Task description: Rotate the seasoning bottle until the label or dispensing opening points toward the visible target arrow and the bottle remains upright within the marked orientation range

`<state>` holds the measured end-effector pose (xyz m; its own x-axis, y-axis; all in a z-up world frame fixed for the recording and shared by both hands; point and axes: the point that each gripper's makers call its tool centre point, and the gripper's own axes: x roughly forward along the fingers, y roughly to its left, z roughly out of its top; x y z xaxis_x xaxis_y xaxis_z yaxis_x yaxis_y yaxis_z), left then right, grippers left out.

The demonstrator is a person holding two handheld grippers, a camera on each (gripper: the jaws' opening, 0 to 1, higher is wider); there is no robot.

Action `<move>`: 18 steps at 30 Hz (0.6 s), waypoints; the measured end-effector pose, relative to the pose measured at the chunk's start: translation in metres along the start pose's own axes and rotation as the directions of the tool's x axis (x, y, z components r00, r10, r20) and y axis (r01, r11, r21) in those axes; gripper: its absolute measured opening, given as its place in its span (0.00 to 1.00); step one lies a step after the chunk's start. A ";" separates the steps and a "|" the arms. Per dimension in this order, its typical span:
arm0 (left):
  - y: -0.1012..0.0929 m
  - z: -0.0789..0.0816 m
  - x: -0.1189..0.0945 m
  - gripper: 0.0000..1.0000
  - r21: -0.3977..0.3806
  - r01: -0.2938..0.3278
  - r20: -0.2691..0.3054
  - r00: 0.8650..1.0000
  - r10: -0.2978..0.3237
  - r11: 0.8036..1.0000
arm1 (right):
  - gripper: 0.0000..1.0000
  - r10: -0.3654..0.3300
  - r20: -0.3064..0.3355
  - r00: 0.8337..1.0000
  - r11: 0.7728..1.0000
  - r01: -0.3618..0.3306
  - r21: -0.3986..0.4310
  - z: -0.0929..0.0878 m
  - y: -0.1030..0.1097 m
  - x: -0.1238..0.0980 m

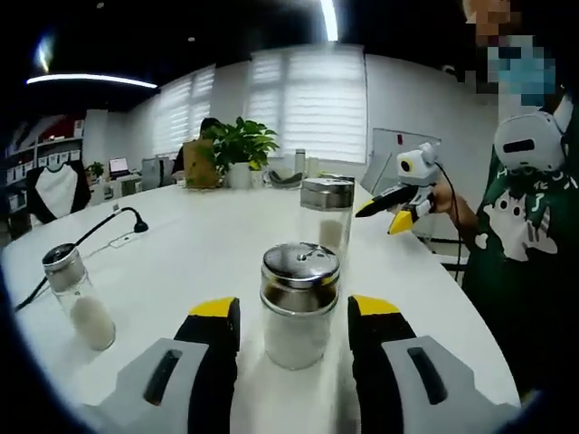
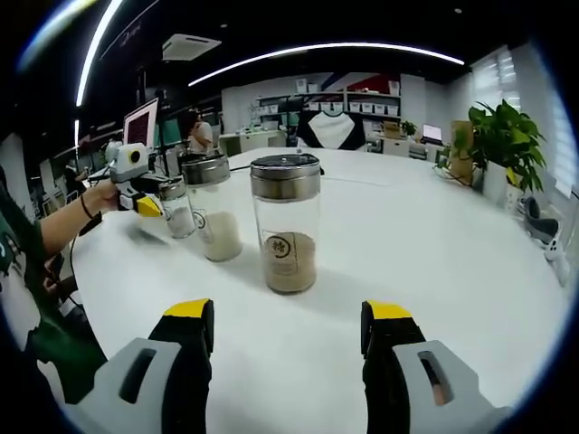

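Observation:
A glass seasoning shaker (image 1: 298, 280) with a perforated steel lid and white powder stands upright on the white table (image 1: 181, 235). It sits between the jaws of my left gripper (image 1: 294, 307), which is open, with a narrow gap on each side. In the right gripper view the left gripper (image 2: 149, 203) is beside the small shaker (image 2: 176, 210). My right gripper (image 2: 288, 310) is open with nothing between its jaws. It faces a tall jar (image 2: 287, 235) of brown seasoning with a round label. The right gripper (image 1: 391, 212) hovers beside that tall jar (image 1: 327, 212).
A third bottle (image 1: 77, 294) of white powder stands to the left; a similar one (image 2: 213, 217) is between the other two. A black cable (image 1: 109, 231) lies on the table. Potted plants (image 1: 240, 145) (image 2: 507, 136) stand at the far edge. A person (image 1: 525, 235) stands at the table's side.

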<state>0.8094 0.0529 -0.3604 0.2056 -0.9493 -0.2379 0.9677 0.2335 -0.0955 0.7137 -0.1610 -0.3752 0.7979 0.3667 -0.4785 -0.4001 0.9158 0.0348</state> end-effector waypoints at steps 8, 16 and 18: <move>-0.006 -0.007 -0.002 0.54 -0.014 -0.129 -0.016 0.992 0.128 0.992 | 0.67 0.006 -0.006 1.000 1.000 -0.005 0.005 -0.002 0.002 0.002; 0.004 -0.004 -0.012 0.54 -0.195 -0.298 0.034 0.950 0.310 0.934 | 0.67 0.001 -0.005 1.000 1.000 -0.001 0.006 -0.002 0.001 0.002; 0.004 -0.001 -0.013 0.53 -0.200 -0.316 0.039 0.943 0.330 0.928 | 0.67 0.001 -0.008 1.000 1.000 -0.001 0.004 -0.002 0.001 0.003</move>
<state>0.8107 0.0662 -0.3592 0.5186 -0.8266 -0.2186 0.8034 0.5586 -0.2063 0.7148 -0.1594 -0.3785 0.7935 0.3667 -0.4858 -0.3993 0.9160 0.0393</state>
